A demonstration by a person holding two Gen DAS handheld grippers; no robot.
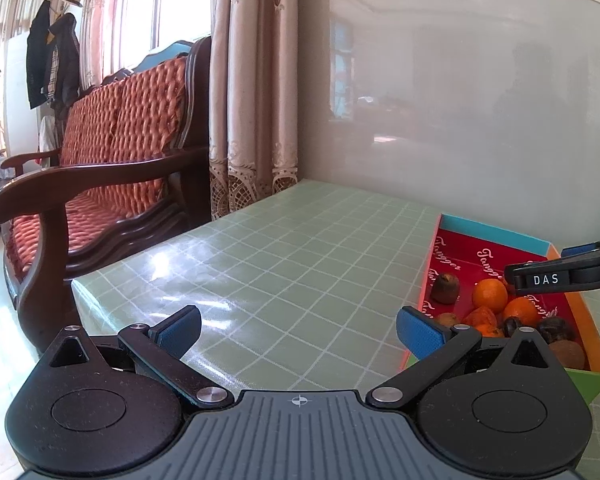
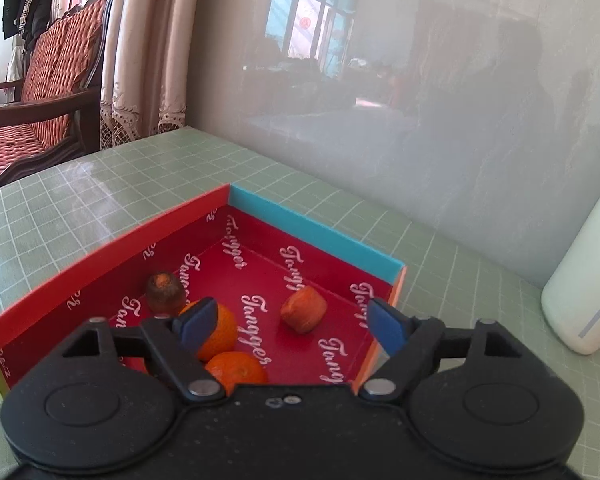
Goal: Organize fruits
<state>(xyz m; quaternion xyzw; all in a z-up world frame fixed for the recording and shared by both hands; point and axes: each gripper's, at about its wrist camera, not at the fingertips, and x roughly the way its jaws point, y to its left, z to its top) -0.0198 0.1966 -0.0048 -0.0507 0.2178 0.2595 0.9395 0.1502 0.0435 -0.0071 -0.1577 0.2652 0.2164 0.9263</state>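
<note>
Green gridded cloth covers the table (image 1: 292, 248), pushed up against a pale glossy wall, with a wooden sofa (image 1: 100, 168) and its orange-red cushions filling the left of the left wrist view beside lace-edged curtains (image 1: 252, 100). Over at the lower right of that view sits the red box (image 1: 496, 256), teal wall at the back, orange wall on the right, script lettering across its floor. And there's the fruit piled in it: mandarins (image 1: 490, 295) bright orange, plus brown shrivelled fruits (image 1: 445, 288) around them. Left gripper (image 1: 298, 330) hangs over bare cloth at lower centre, fingers spread wide, nothing between them. Right gripper (image 2: 290, 322) is right above the box, fingers well apart, gripping nothing; an orange-brown fruit (image 2: 304, 309) lies on the box floor, in the gap between the fingers as that camera sees it. White bottle (image 2: 584, 280) stands at the right edge of that view.
</note>
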